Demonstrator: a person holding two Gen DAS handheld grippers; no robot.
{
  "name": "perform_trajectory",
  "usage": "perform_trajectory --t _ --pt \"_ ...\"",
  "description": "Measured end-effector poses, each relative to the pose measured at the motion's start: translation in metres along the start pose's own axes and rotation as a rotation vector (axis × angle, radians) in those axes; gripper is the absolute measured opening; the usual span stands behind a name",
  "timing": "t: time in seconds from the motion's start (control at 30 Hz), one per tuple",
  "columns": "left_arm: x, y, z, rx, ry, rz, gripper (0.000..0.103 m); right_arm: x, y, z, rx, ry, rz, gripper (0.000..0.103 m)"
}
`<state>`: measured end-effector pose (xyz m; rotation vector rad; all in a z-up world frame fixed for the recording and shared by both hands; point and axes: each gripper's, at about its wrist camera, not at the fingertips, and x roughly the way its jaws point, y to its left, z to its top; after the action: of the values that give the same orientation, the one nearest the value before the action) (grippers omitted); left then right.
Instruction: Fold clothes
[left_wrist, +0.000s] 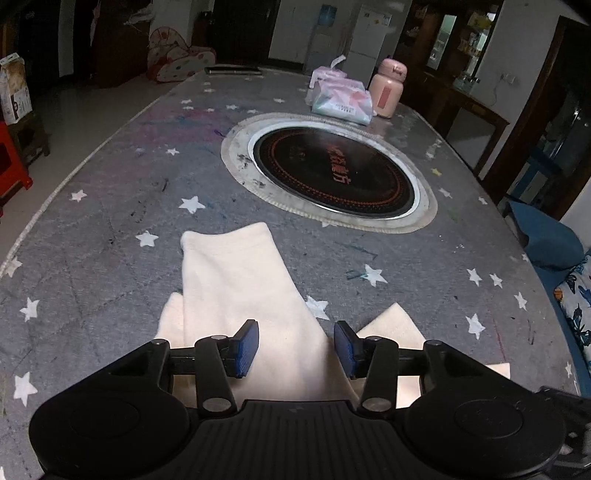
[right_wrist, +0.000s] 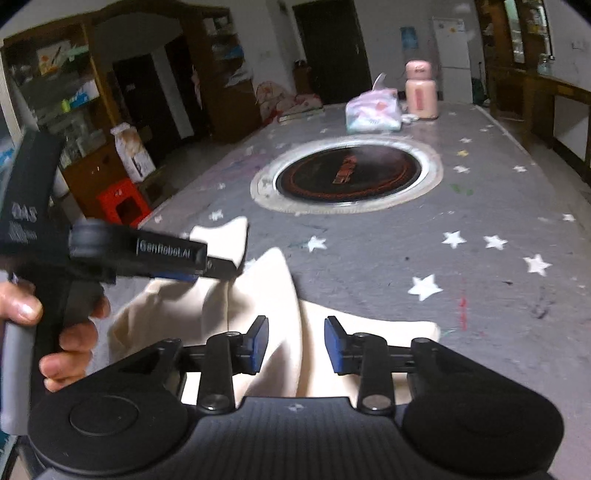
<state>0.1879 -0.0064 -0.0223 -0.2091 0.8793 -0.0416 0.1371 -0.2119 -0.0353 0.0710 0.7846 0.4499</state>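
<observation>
**A:** Status: cream garment (left_wrist: 236, 280) lies on the surface (left_wrist: 110, 206) at the near edge, looks like pants, one leg running toward the round inset cooktop (left_wrist: 336, 173), a second flap (left_wrist: 391, 325) splayed toward the right edge. Left claw (left_wrist: 296, 349) hovers over it, jaws apart, nothing between the pads. Right claw (right_wrist: 296, 345) likewise spread wide and empty.

**B:** Folded or not?

**A:** Partly layered. In the right wrist view the cloth is bunched, with a raised ridge (right_wrist: 269, 295) between the two claws. Could be mid-fold or a sloppy result; can't tell which from this.

**B:** Risks?

**A:** 1) Layers overlap near the jaws, so a pinch may catch only the top ply or both, and the fold comes out skewed. 2) The left claw (right_wrist: 177, 258) seen from the right camera sits right above the leg end (right_wrist: 225, 236); both tools are close, so a collision or one blocking the other's path is likely. 3) The cloth looks soft and the star-print cover looks grippy; dragging would wrinkle it rather than slide it.

**B:** Clutter?

**A:** Tissue packs (left_wrist: 341, 101) and a pink bottle (left_wrist: 388, 88) sit at the far end, well apart from the garment. No issue. The cooktop is nearer; a long sweep could push the leg over its rim.
</observation>
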Motion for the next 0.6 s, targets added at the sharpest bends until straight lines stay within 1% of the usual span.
perform_trajectory --t 0.03,0.07,0.1,0.13,0.17,0.2,0.3,0.47,0.6 --pt "0.002 -0.001 0.001 0.004 -0.002 0.008 0.045 0.002 0.000 -0.001 -0.002 0.003 -0.004 0.032" --pt "0.003 -0.002 0.002 0.007 -0.002 0.015 0.040 -0.002 -0.001 -0.001 -0.001 -0.005 -0.009 0.021" --pt "0.003 -0.001 0.002 0.010 -0.001 0.015 0.032 -0.005 -0.001 -0.002 0.000 -0.014 -0.013 0.012" --pt "0.003 0.000 0.002 0.012 -0.001 0.014 0.026 -0.008 -0.002 -0.003 0.001 -0.022 -0.018 0.005" --pt "0.003 0.002 0.003 0.014 0.000 0.013 0.016 -0.012 -0.003 -0.003 0.002 -0.030 -0.023 0.004" --pt "0.003 0.003 0.003 0.017 0.000 0.013 0.009 -0.015 -0.004 -0.004 0.003 -0.038 -0.028 0.003" --pt "-0.001 0.006 0.002 0.016 -0.006 0.006 0.003 -0.025 -0.006 -0.006 0.006 -0.063 -0.043 0.002" --pt "-0.021 0.012 -0.003 0.008 -0.045 -0.010 0.001 -0.043 -0.010 -0.010 0.013 -0.105 -0.071 0.002" --pt "-0.043 0.017 -0.004 -0.001 -0.084 -0.028 0.001 -0.072 -0.021 -0.019 0.027 -0.143 -0.125 0.002"
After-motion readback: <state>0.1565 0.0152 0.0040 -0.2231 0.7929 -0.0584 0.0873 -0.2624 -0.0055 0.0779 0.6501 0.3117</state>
